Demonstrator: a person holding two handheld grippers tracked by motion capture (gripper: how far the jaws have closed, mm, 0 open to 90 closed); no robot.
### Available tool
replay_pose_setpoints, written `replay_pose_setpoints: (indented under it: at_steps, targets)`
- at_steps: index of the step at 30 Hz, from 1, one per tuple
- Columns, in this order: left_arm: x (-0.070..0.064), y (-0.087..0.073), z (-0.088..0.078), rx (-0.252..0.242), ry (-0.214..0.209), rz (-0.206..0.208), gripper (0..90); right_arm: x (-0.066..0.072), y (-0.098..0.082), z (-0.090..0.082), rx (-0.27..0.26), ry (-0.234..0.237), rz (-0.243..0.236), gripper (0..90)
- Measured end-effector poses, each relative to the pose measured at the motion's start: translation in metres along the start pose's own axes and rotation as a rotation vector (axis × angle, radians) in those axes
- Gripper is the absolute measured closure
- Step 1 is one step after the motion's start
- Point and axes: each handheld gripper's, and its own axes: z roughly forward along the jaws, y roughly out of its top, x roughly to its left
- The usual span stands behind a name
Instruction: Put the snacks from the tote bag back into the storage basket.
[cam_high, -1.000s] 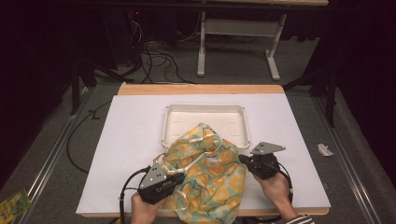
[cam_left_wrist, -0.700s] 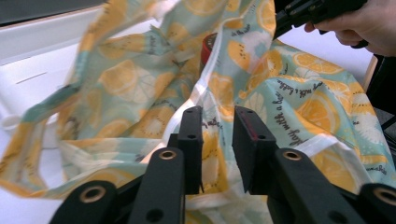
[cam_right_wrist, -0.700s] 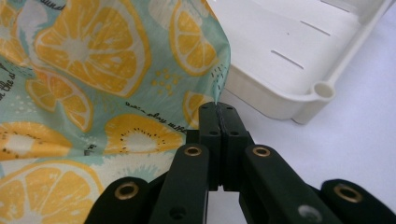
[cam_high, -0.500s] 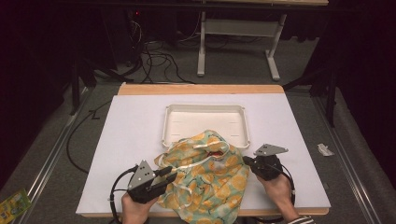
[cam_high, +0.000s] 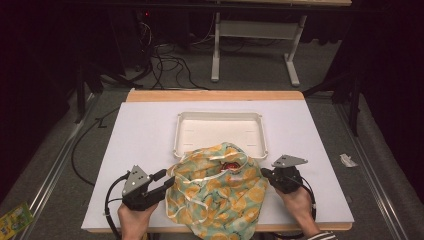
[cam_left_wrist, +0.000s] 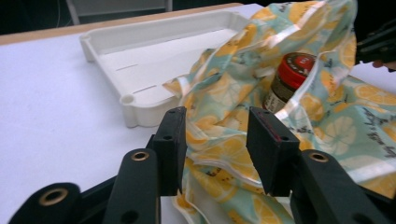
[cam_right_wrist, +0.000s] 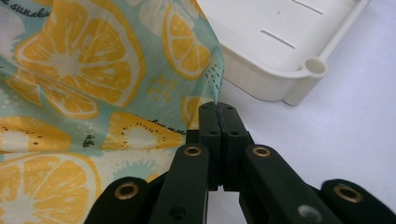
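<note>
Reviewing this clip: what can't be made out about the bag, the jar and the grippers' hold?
- Jar: its lower body, hidden by the bag's folds, left gripper view.
- Jar label: blurred, too small to read.
- Bag's near end: cut off by the bottom edge, high view.
- Other contents: hidden by the bag.

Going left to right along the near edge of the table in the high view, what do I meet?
Left gripper, jaws just opened → lemon-print teal fabric bag → right gripper, clamped on the bag's edge.
</note>
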Motion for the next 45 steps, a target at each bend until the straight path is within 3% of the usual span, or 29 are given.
replay_pose_setpoints:
  at_steps: [6, 11, 12, 13, 14, 17, 29, 37, 45]
  targets:
    - [0.008, 0.002, 0.009, 0.028, 0.004, -0.03, 58.3, -0.001, -0.001, 0.001, -0.003, -0.001, 0.004, 90.0]
    - [0.012, 0.004, 0.016, 0.042, -0.02, -0.051, 65.4, -0.002, -0.002, 0.001, 0.005, 0.0, 0.007, 90.0]
    - [0.012, 0.004, 0.017, 0.045, -0.029, -0.049, 72.7, -0.002, -0.002, 0.001, 0.005, 0.0, 0.007, 90.0]
    - [0.012, 0.004, 0.018, 0.046, -0.036, -0.047, 72.7, -0.002, -0.002, 0.001, 0.005, 0.0, 0.007, 90.0]
    - [0.012, 0.004, 0.018, 0.049, -0.043, -0.038, 81.3, -0.002, -0.002, 0.001, 0.002, -0.002, 0.006, 90.0]
    - [0.01, 0.005, 0.018, 0.044, -0.053, -0.023, 89.7, -0.003, -0.002, 0.001, 0.003, -0.003, 0.008, 90.0]
    - [-0.011, 0.019, 0.01, -0.016, -0.138, 0.035, 90.0, -0.006, -0.004, 0.004, 0.013, -0.015, 0.017, 89.5]
    - [-0.021, 0.023, 0.015, -0.019, -0.178, 0.054, 90.0, -0.005, -0.003, 0.0, 0.011, 0.0, 0.022, 81.6]
    - [-0.026, 0.024, 0.018, -0.006, -0.193, 0.066, 90.0, 0.003, 0.012, -0.025, -0.067, -0.002, 0.007, 71.4]
